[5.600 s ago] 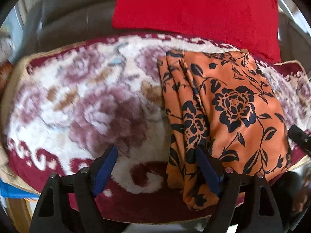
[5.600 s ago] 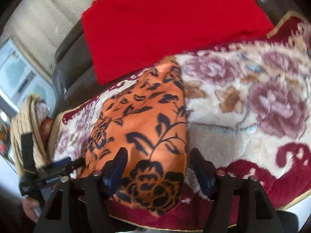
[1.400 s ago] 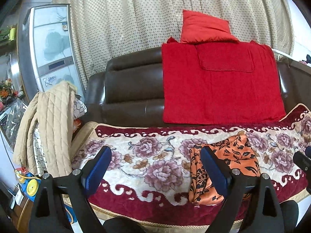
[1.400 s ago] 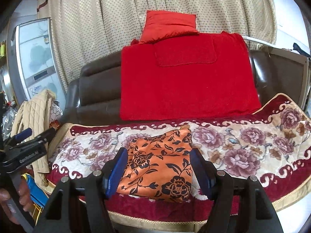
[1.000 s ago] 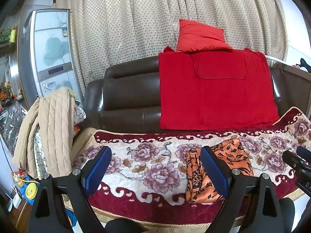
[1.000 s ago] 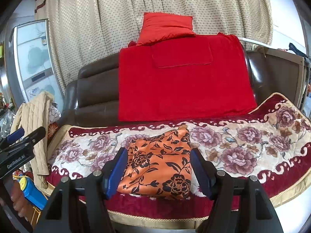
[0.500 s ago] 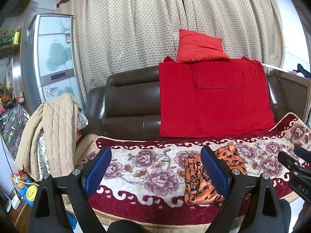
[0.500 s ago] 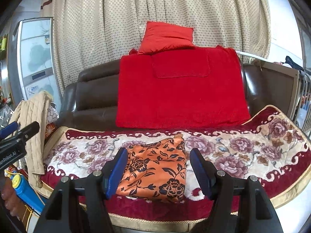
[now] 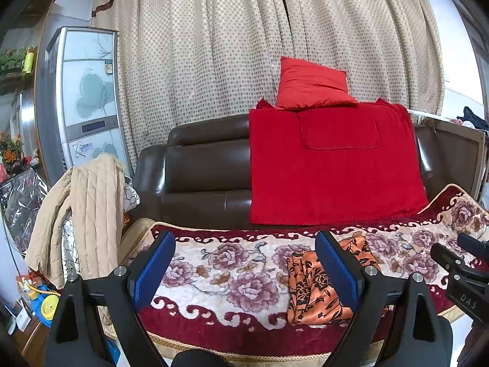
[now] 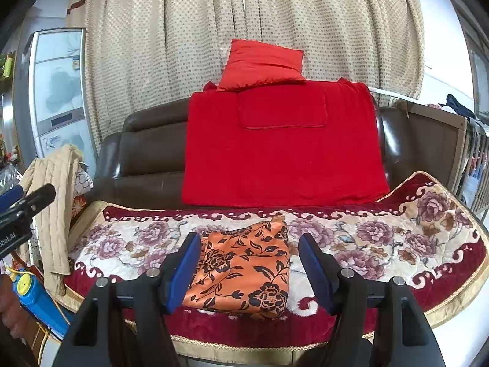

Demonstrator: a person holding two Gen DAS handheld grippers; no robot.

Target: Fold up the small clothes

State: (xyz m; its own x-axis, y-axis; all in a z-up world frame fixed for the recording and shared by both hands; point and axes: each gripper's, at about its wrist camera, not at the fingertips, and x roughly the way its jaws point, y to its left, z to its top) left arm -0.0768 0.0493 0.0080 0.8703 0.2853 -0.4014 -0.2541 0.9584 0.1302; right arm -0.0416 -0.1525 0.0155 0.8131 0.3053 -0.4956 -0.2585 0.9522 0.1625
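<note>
Dotted beige curtain (image 10: 275, 15) spans the back wall. In front of it, dark brown leather sofa (image 9: 201, 168); a red blanket (image 10: 281, 150) hangs over its backrest, with a red cushion (image 10: 262, 64) on the top edge at 12 o'clock of the blanket. Seat is covered by a floral throw (image 10: 382, 238), cream with maroon border. Pale cabinet (image 9: 88, 98) stands at 9 o'clock of the sofa. Tan quilted jacket (image 9: 88, 214) is draped over the sofa's arm below it.

Folded orange floral garment (image 10: 244, 266) lies flat on the throw near its front edge, a compact rectangle.

Right gripper (image 10: 250, 266): jaws released, spread apart, empty; the garment is seen between the blue pads (image 10: 183, 266) but lies farther off, not touched. Left gripper (image 9: 244, 269): jaws likewise wide and empty, well clear of the seat; the garment sits at 3 o'clock in its view, partly behind the right-hand pad.
</note>
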